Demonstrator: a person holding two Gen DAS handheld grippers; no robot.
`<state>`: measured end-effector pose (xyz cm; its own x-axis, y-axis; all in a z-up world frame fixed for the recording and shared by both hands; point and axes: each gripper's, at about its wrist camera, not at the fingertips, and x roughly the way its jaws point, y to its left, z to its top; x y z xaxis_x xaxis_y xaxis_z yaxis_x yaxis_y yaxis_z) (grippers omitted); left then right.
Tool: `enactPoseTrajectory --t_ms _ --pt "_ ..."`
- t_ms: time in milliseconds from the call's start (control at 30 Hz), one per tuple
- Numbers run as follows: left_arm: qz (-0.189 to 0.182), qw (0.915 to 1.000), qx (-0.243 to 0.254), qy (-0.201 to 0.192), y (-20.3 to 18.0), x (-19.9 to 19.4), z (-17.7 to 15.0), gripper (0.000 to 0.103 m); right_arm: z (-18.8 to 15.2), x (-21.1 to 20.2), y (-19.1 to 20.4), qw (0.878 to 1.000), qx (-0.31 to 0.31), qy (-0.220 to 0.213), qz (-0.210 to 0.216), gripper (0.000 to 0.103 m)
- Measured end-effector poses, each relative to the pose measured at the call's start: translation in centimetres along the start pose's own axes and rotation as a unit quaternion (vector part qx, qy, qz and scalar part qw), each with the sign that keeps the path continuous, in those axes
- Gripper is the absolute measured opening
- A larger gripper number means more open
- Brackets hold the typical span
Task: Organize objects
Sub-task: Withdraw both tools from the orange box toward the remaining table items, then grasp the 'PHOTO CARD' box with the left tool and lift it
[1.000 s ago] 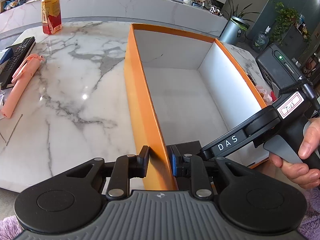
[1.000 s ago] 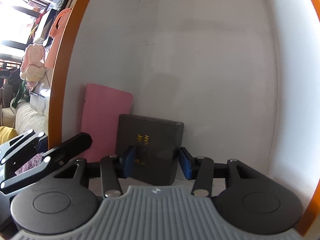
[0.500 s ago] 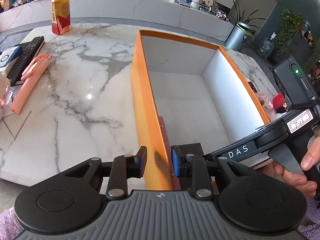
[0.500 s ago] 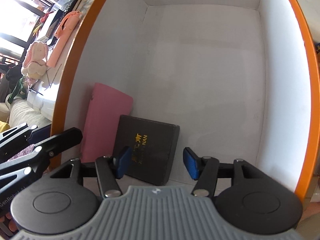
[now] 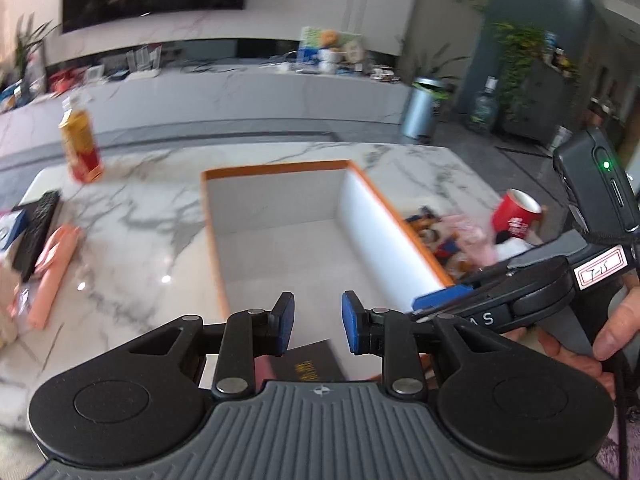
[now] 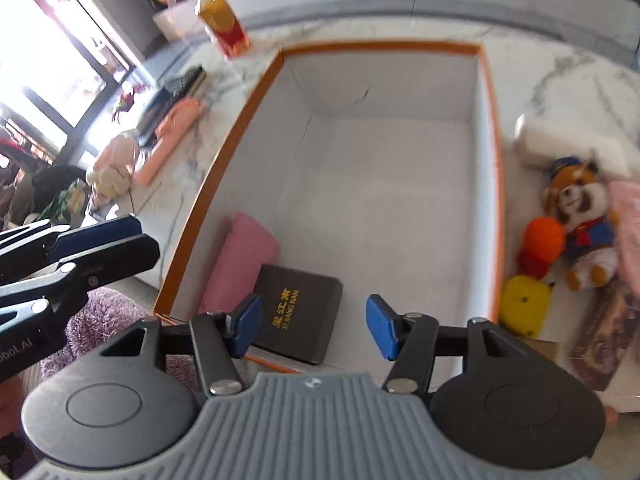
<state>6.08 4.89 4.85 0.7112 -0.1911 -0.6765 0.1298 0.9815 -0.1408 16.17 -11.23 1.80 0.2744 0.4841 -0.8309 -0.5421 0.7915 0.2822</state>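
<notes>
An orange box point(image 5: 280, 168) with a white inside stands on the marble table; it also shows in the right wrist view point(image 6: 490, 160). A black box with gold lettering point(image 6: 298, 314) and a pink pouch point(image 6: 242, 262) lie in its near left corner. My left gripper point(image 5: 317, 323) is open and empty, raised above the near end of the orange box. My right gripper point(image 6: 314, 326) is open and empty, raised above the black box.
Left of the box lie a pink folded umbrella point(image 5: 54, 268), a black remote point(image 5: 36, 232) and a drink bottle point(image 5: 80, 146). Right of it lie a plush dog point(image 6: 580, 216), an orange ball point(image 6: 544, 236), a yellow toy point(image 6: 524, 306), a red cup point(image 5: 516, 220).
My left gripper let go of the box's left wall, opened and rose. My right gripper lifted up out of the box and opened wider, leaving the black box inside.
</notes>
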Motion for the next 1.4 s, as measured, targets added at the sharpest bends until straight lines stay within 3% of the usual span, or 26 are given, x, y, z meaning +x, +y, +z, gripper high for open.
enactPoseTrajectory --t_ms 267,400,633,700,767,800,1000,1067,1300,1400 --pt "-0.072 0.9936 0.086 0.010 -7.1 2.5 0.4 0.030 -4.1 -6.3 -5.9 0.992 0.051 -0.091 -0.066 0.060" --pt "-0.094 0.9868 0.130 0.026 -10.3 4.9 0.6 0.030 -6.5 -7.8 -10.5 0.984 0.102 -0.104 -0.106 0.060" --pt "-0.112 0.9718 0.196 0.068 -15.2 10.1 0.7 0.030 -9.5 -6.5 -17.2 0.969 0.178 -0.102 -0.134 0.060" --pt "-0.119 0.9710 0.190 0.082 -16.1 11.8 1.0 0.030 -9.9 -5.8 -18.6 0.967 0.190 -0.102 -0.139 0.059" --pt "-0.131 0.9702 0.180 0.096 -16.9 13.5 1.4 0.030 -10.2 -5.2 -20.1 0.966 0.199 -0.094 -0.138 0.040" --pt "-0.133 0.9701 0.175 0.103 -17.4 14.3 1.6 0.032 -10.4 -5.0 -20.9 0.965 0.207 -0.089 -0.135 0.036" --pt "-0.127 0.9694 0.135 0.161 -19.1 20.4 2.7 0.048 -10.6 -3.5 -23.7 0.961 0.230 -0.083 -0.129 0.030" --pt "-0.116 0.9688 0.121 0.183 -19.3 22.5 2.8 0.052 -10.5 -2.8 -24.2 0.962 0.232 -0.080 -0.123 0.022" --pt "-0.086 0.9636 0.079 0.241 -19.7 27.8 2.7 0.068 -10.5 -0.8 -25.5 0.964 0.227 -0.066 -0.119 0.019" --pt "-0.077 0.9599 0.067 0.261 -19.9 29.1 2.4 0.068 -10.5 -0.5 -26.3 0.963 0.237 -0.067 -0.106 0.019"
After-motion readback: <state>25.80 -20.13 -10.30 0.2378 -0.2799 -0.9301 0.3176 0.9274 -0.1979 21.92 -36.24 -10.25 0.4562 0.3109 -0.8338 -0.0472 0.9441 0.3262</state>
